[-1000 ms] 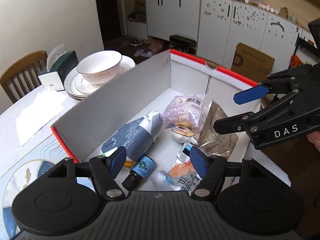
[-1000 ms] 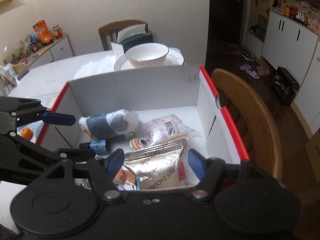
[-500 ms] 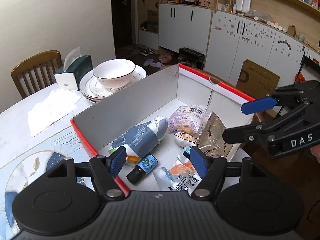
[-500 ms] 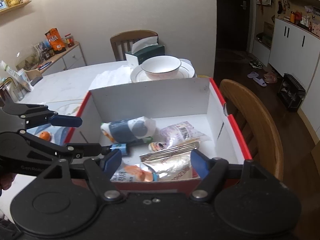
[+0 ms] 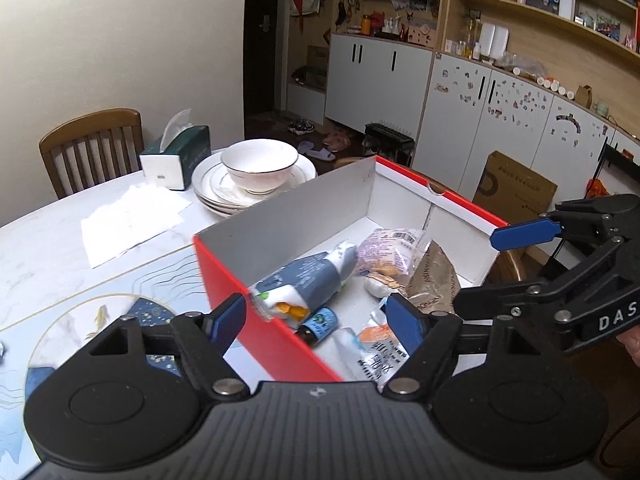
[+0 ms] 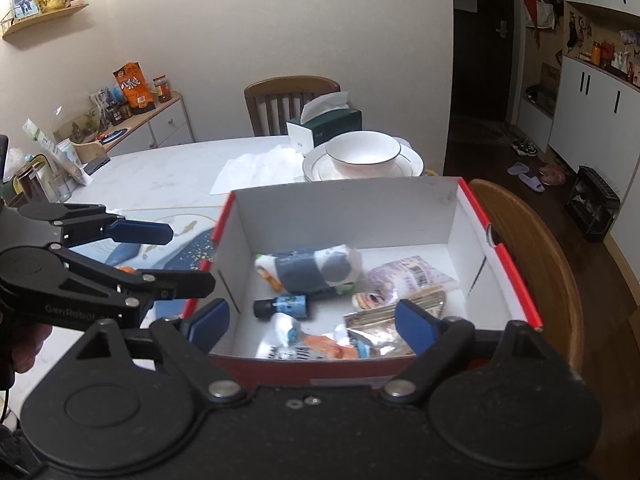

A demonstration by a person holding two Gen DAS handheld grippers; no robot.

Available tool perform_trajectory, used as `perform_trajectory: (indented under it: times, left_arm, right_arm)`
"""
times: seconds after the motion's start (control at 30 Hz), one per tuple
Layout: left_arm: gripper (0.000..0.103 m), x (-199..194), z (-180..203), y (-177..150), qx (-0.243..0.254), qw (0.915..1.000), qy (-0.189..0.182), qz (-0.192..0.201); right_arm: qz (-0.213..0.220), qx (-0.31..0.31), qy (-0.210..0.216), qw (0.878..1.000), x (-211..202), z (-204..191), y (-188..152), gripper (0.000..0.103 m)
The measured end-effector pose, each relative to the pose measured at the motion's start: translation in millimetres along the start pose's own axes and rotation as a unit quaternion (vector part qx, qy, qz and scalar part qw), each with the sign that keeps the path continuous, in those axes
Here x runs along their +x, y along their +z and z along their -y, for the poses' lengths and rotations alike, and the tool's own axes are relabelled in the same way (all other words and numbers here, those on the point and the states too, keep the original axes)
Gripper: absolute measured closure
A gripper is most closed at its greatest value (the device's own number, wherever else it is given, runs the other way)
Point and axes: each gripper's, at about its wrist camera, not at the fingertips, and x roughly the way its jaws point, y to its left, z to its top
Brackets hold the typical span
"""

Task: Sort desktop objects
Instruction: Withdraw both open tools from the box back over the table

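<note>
A red and white cardboard box [image 5: 280,220] [image 6: 344,216] sits at the table's edge. It holds a grey-blue pouch [image 5: 304,280] [image 6: 316,268], a small dark bottle with a blue label [image 5: 320,322] [image 6: 282,306], a purple snack bag [image 5: 384,252] [image 6: 408,276], a silver-brown packet [image 5: 434,280] [image 6: 384,320] and an orange and white sachet [image 5: 376,344] [image 6: 316,346]. My left gripper [image 5: 318,320] [image 6: 172,256] is open and empty above the box's left near corner. My right gripper [image 6: 310,320] [image 5: 476,270] is open and empty above the box's near edge.
A white bowl on stacked plates [image 5: 256,172] [image 6: 362,156], a green tissue box [image 5: 176,156] [image 6: 324,124] and paper napkins [image 5: 132,216] lie beyond the box. Wooden chairs stand at the far side [image 6: 292,100] and right of the box [image 6: 532,248]. A small orange object [image 6: 127,269] lies on the patterned mat [image 5: 100,316].
Both grippers have pulled back and up from the box, staying open and empty. The box and its contents have not moved.
</note>
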Motion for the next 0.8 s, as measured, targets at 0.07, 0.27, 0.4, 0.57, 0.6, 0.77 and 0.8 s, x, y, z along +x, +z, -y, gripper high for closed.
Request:
perform_trajectory:
  times: [0.07,0.27,0.4,0.57,0.6,0.77,0.8]
  left_arm:
    - [0.022,-5.1,-9.6,-2.9,-0.004,1.0,-0.002,0.003]
    - [0.019,-20.7,-45.7,-10.1,-0.014,0.9998,-0.011,0.006]
    - [0.012,-31.8,-71.0,-14.9,-0.012,0.9998,-0.012,0.011]
    - [0.0,-46.2,-104.9,-25.6,-0.01,0.9998,-0.009,0.015]
    - [0.0,-48.7,-111.8,-27.9,-0.01,0.9998,-0.007,0.016]
    - [0.0,-60.0,-150.2,-38.1,-0.017,0.9998,0.003,0.014]
    - [0.0,-62.3,-157.8,-40.4,-0.019,0.9997,0.005,0.013]
  right_arm:
    - [0.001,0.002,-0.004,1.0,0.3,-9.1,-0.1,0.009]
    - [-0.004,0.003,-0.021,1.0,7.1,-45.2,2.4,0.006]
    - [-0.004,0.011,-0.026,1.0,13.0,-70.3,5.4,0.005]
    - [0.003,0.011,-0.037,0.999,23.6,-108.9,7.8,0.002]
    - [0.005,0.011,-0.038,0.999,26.1,-116.4,8.5,0.0]
    - [0.007,0.013,-0.041,0.999,43.4,-152.1,11.7,0.0]
    - [0.006,0.012,-0.042,0.999,47.2,-159.7,12.1,0.0]
